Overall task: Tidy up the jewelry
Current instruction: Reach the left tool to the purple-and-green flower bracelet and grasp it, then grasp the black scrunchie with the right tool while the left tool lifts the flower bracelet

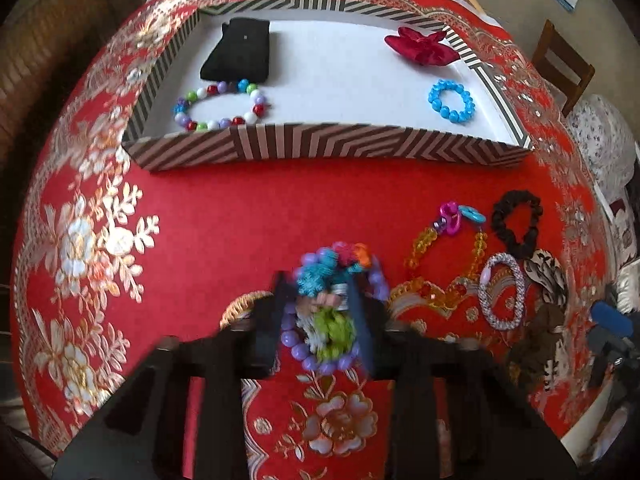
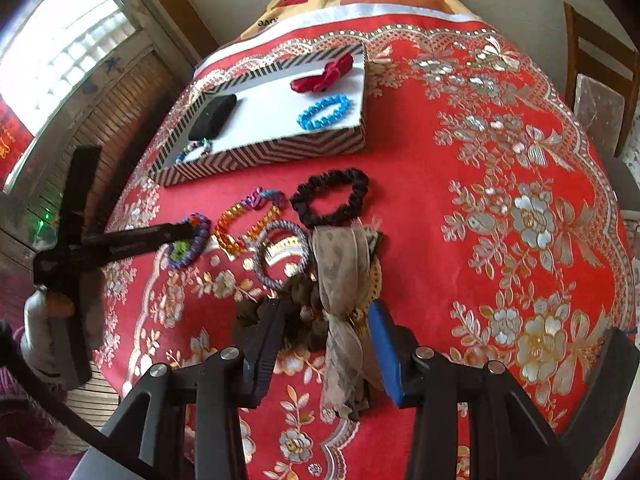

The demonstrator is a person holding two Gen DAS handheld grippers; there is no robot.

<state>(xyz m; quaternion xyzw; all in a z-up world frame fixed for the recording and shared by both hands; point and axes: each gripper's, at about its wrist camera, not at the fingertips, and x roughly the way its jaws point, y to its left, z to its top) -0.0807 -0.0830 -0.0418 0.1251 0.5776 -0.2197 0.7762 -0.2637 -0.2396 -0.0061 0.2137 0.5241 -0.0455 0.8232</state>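
left gripper [image 1: 324,312] is clamping down on the purple bead bracelet [image 1: 320,320] with its tassels, out on the tablecloth [image 1: 208,216] short of the striped tray [image 1: 320,146]; pinching only fluff, it could be slipping free mid-carry

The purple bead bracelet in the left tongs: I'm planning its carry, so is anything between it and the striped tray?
Nothing visible. Only bare red tablecloth lies between the purple bead bracelet in the left tongs and the striped tray, though its near wall must be cleared.
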